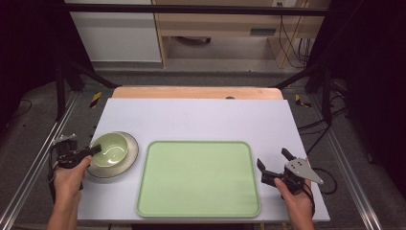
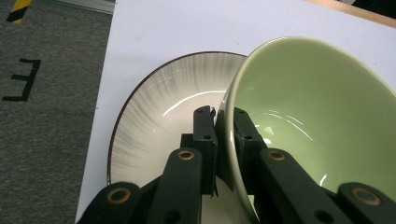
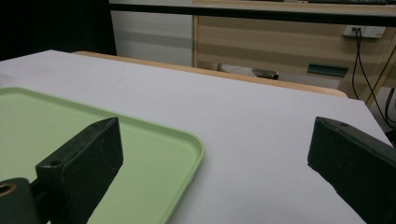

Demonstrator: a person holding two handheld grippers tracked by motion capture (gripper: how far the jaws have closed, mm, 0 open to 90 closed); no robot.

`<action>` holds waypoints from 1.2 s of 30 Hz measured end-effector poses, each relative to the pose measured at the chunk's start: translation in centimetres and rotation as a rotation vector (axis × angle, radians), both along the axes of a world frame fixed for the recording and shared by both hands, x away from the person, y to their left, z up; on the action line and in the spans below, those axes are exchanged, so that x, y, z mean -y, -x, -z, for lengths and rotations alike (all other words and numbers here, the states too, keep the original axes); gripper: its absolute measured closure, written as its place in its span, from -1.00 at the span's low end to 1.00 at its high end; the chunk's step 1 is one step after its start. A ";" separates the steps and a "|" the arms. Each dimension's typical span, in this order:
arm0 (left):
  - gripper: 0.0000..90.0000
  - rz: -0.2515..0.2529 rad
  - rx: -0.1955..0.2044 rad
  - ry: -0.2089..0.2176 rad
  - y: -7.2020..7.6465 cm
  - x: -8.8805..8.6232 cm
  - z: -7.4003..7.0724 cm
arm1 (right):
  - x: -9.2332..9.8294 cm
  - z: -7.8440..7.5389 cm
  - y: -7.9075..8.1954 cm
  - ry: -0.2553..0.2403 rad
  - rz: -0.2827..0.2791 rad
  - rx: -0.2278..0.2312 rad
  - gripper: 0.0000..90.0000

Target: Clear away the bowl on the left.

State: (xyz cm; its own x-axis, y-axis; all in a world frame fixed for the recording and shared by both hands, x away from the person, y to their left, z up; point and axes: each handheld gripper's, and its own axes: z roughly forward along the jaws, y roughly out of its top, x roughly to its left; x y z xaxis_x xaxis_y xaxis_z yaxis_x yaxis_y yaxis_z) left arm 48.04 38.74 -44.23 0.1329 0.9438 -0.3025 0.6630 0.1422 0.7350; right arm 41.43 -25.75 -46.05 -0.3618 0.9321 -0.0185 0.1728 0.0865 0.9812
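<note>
A pale green bowl point(image 1: 111, 148) sits on a cream plate point(image 1: 129, 160) with a dark rim at the table's left. My left gripper point(image 1: 94, 150) is shut on the bowl's near-left rim; in the left gripper view one jaw is outside the bowl point(image 2: 308, 98) wall and one inside, above the plate point(image 2: 159, 107). A light green tray point(image 1: 198, 178) lies in the middle front, nothing on it. My right gripper point(image 1: 274, 161) stands open just right of the tray, with nothing between its jaws; the right gripper view shows the tray's point(image 3: 154, 154) corner below the left jaw.
The white table top point(image 1: 201, 117) has a wooden strip along its far edge. Dark frame posts and floor rails flank the table on both sides. Cables hang at the far right, near a wooden cabinet behind the table.
</note>
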 end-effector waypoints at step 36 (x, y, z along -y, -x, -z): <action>0.83 0.089 0.053 0.021 0.4 3.1 -2.0 | 0.1 -0.2 0.1 0.002 -0.008 0.009 -0.92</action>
